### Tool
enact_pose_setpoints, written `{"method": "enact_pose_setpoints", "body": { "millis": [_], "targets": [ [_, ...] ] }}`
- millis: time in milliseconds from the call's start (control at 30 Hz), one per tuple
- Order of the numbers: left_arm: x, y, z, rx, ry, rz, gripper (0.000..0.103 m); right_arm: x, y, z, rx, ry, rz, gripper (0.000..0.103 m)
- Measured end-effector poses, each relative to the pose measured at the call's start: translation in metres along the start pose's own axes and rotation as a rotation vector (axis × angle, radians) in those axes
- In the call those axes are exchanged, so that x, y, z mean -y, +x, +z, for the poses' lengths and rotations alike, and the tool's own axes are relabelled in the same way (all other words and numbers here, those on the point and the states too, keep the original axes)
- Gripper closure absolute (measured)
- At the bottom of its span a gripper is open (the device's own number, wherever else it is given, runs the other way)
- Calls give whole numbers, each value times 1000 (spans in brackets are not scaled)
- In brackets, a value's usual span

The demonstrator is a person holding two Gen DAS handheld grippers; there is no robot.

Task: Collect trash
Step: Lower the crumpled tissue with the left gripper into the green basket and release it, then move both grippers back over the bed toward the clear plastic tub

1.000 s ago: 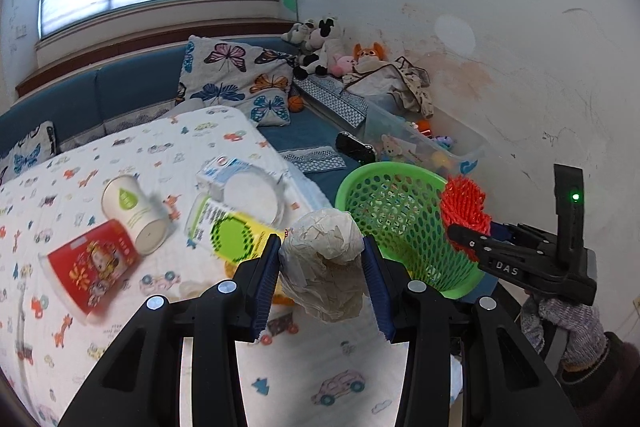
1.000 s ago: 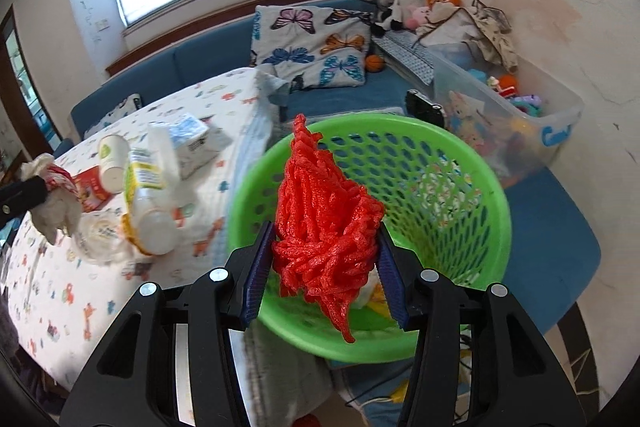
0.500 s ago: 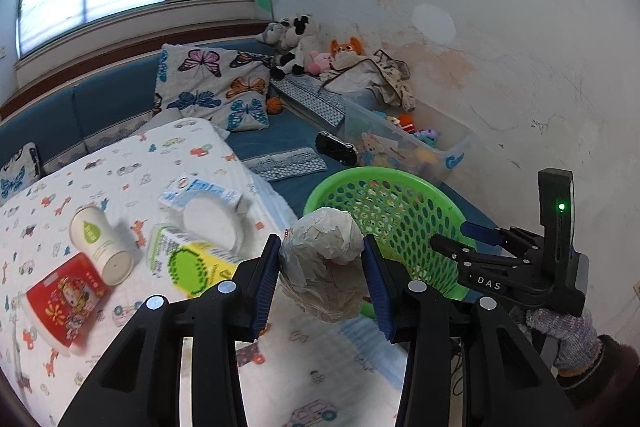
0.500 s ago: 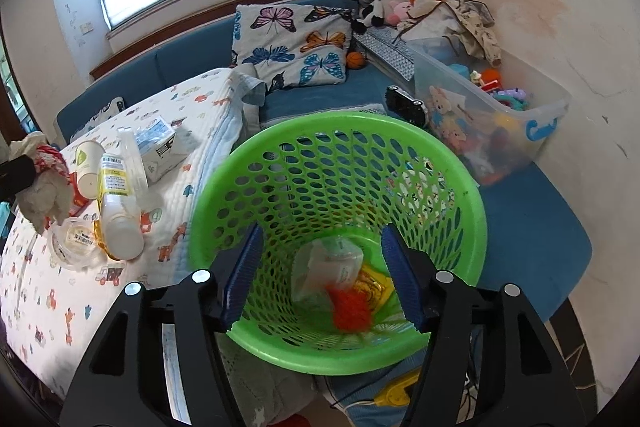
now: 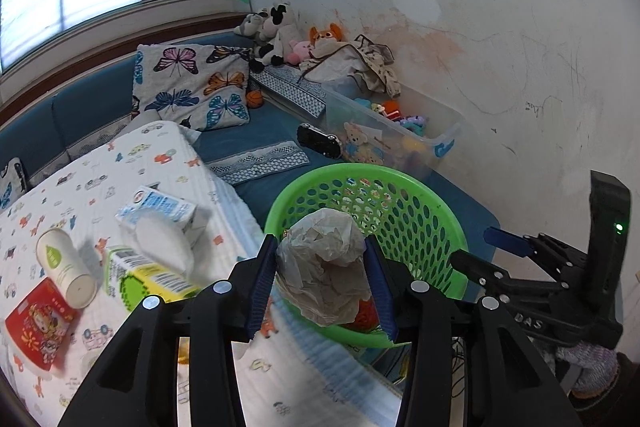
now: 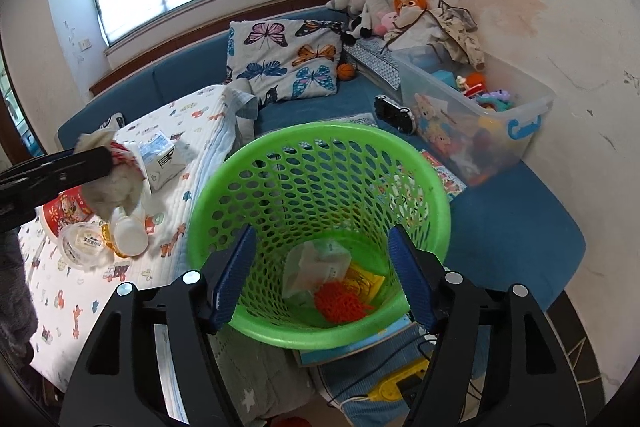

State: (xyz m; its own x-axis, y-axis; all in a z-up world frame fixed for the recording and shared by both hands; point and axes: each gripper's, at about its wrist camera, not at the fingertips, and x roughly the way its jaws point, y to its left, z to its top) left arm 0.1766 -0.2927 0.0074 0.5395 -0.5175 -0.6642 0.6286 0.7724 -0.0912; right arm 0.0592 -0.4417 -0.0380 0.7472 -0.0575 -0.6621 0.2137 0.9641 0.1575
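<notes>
My left gripper is shut on a crumpled whitish paper wad, held at the near left rim of the green mesh basket. The wad also shows at the left of the right wrist view. My right gripper hangs over the basket with its jaws opening and nothing between them. On the basket floor lie the red knobbly mesh, a clear plastic bag and a yellow wrapper.
On the cartoon-print cloth lie a milk carton, a paper cup, a red packet and a green-yellow bottle. A clear toy bin, a butterfly pillow and plush toys sit on the blue sofa.
The right gripper opened and the red mesh dropped into the basket. The left gripper carried the paper wad rightward, from over the cloth to the basket's rim.
</notes>
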Motion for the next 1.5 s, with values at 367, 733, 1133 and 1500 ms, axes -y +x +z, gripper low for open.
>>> {"method": "enact_pose_setpoints", "body": {
  "millis": [367,733,1133,1500],
  "targets": [
    [16,25,3,-35,20,-13,59,9,-9,-10,-3,17,-2,34],
    [23,33,4,-35,34,-12,50,10,-11,-12,-1,25,-2,34],
    [3,7,-7,-3,-1,8,40,-3,-14,-15,2,8,17,32],
    [-57,-31,-47,10,-110,94,40,-35,-14,-18,-6,-29,66,29]
  ]
}}
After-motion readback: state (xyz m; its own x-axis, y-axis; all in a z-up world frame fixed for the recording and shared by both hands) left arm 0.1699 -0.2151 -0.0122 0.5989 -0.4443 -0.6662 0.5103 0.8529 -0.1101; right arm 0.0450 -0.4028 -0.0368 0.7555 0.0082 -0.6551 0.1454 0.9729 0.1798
